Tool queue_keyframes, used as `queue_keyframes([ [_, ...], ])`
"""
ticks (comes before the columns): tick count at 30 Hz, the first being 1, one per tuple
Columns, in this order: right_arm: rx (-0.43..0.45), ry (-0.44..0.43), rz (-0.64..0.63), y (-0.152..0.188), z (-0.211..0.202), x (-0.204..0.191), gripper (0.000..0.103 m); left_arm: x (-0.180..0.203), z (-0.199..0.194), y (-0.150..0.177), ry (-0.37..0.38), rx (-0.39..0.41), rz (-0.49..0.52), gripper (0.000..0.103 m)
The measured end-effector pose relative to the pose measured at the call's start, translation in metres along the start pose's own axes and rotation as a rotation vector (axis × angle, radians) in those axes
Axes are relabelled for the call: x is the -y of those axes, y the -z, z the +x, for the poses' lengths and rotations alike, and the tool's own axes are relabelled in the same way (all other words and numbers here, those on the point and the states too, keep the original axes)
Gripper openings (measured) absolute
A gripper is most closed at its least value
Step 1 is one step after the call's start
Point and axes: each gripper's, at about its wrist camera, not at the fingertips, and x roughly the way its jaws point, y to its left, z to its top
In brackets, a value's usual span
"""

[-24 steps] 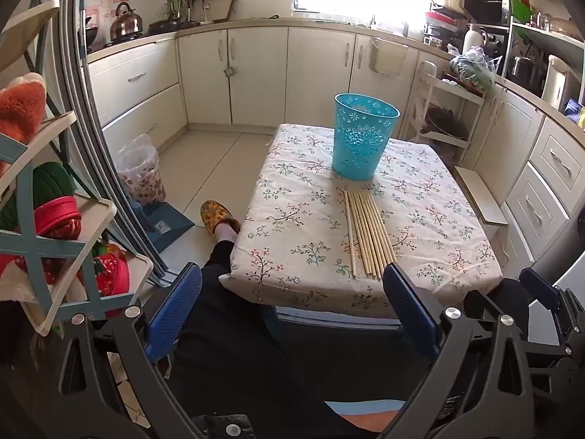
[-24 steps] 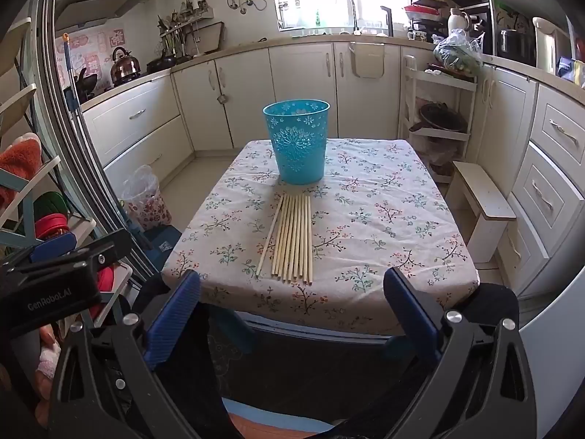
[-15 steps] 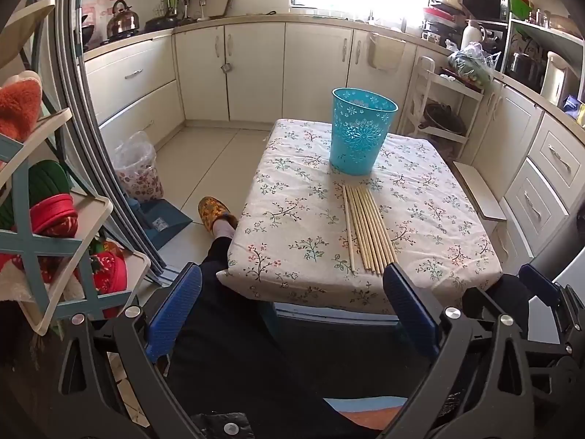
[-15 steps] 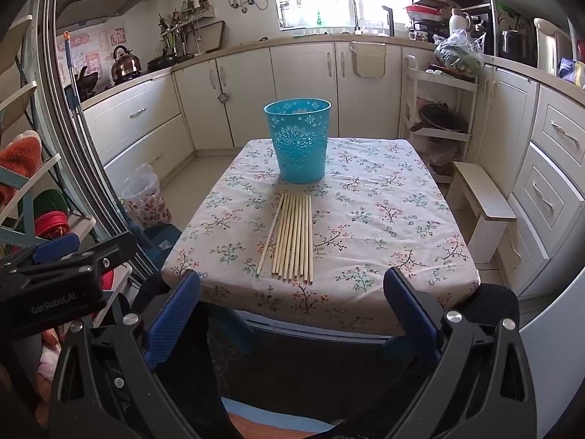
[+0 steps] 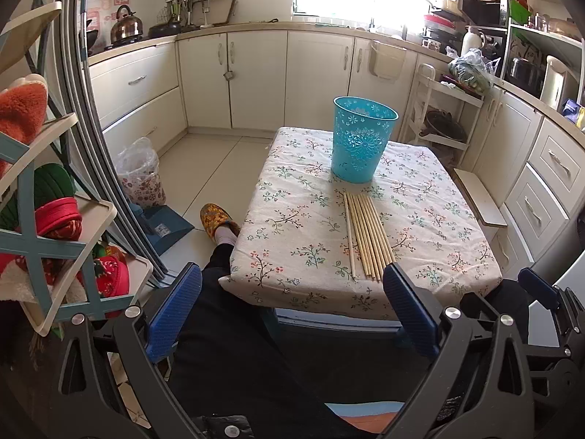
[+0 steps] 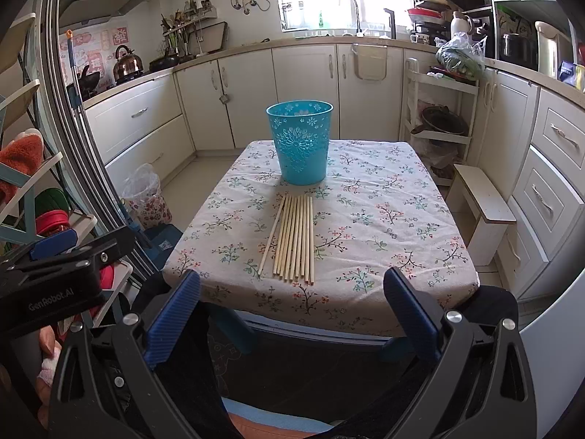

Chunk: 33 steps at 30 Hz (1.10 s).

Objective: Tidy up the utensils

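Left wrist view
Left gripper (image 5: 290, 305): jaws spread wide, nothing between the blue pads, held off the near edge of the table (image 5: 292, 256).
Chopsticks (image 5: 367, 234): a flat row of pale wooden sticks on the floral cloth, ahead of the gripper and just beyond its right-hand finger.
Bucket (image 5: 362, 139): turquoise, upright, farther ahead past the far ends of the sticks, close to them.
Person: a dark-clothed leg (image 5: 226, 329) below the gripper, foot in a yellow slipper (image 5: 215, 217) ahead to the left.

Right wrist view
Right gripper (image 6: 290, 305): jaws wide apart, empty, short of the table's near edge.
Chopsticks (image 6: 294, 239): straight ahead, centred between the two fingers.
Bucket (image 6: 301, 142): directly beyond the sticks.
Left gripper's body (image 6: 55, 278): to the left, close by.
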Motion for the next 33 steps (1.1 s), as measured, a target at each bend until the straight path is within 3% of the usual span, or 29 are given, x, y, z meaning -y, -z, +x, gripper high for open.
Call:
queue_keyframes([
  [24,0.004,0.004,0.0,-0.004,0.01,0.005,0.096,0.002,0.018,0.002,0.025,-0.033,-0.002,0.096],
  [31,-0.059,0.05,-0.002,-0.024,0.082,0.034,0.095,0.002,0.063,-0.007,0.051,-0.103,-0.013,0.096],
  [33,-0.091,0.064,-0.012,-0.028,0.11,0.039,0.083,0.001,0.076,-0.01,0.049,-0.114,-0.015,0.096],
])
